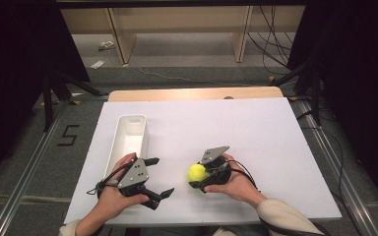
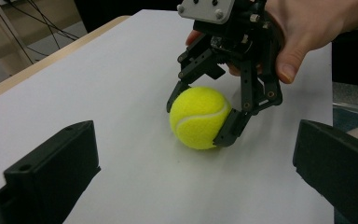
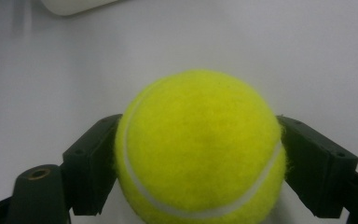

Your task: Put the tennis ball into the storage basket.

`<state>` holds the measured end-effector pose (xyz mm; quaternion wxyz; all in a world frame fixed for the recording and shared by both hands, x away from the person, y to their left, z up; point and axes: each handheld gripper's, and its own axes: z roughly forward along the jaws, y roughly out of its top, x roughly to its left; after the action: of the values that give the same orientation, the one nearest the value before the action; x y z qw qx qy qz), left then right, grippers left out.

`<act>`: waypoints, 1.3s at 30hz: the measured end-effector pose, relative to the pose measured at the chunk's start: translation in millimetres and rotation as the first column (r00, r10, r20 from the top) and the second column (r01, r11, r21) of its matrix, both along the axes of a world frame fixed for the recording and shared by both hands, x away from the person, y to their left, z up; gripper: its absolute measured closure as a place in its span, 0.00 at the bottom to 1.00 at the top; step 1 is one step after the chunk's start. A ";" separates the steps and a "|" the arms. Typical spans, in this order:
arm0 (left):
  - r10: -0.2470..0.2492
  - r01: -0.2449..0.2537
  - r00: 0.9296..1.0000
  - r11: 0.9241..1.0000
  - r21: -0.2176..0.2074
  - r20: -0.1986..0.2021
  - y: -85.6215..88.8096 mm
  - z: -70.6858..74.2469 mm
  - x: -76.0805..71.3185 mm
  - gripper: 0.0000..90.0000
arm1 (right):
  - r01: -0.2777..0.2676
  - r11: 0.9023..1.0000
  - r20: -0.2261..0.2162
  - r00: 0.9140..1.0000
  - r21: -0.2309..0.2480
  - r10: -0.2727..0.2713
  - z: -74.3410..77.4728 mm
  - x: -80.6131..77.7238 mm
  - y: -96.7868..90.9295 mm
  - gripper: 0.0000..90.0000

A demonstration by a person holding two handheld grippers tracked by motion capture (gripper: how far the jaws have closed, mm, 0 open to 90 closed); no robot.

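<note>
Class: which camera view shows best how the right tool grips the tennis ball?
The left gripper view: the right tool and tennis ball show whole from the side, jaws on both sides. The right gripper view shows the ball close up, cut off below. The high view shows it small.

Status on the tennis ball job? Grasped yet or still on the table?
Done: the right tool has closed its jaws on both sides of the tennis ball. In hand: the ball looks to be resting on the white table, with its shadow tight beneath it. Left: lifting and placing it, probably into the white bin, which looks empty. The left tool waits open.
</note>
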<state>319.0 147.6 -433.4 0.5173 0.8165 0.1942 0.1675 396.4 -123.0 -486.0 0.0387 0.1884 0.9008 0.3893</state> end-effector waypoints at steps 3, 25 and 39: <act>0.000 0.000 1.000 1.000 -0.001 0.000 0.1 0.1 0.0 0.00 | -0.006 1.000 -0.002 1.000 -0.007 0.006 -1.0 0.3 0.7 0.24; 0.000 0.000 1.000 1.000 -0.001 0.002 0.1 0.6 -0.4 0.00 | -0.022 0.999 -0.005 1.000 -0.031 0.021 0.1 -2.0 4.9 0.29; 0.001 -0.001 1.000 1.000 -0.003 0.004 0.4 0.8 -0.5 0.00 | -0.016 1.000 0.008 1.000 -0.009 0.016 5.8 -1.6 3.4 0.29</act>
<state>318.5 147.9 -432.7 0.5190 0.8151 0.1939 0.1692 394.8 -119.7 -480.1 0.0402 0.1794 0.9038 0.3864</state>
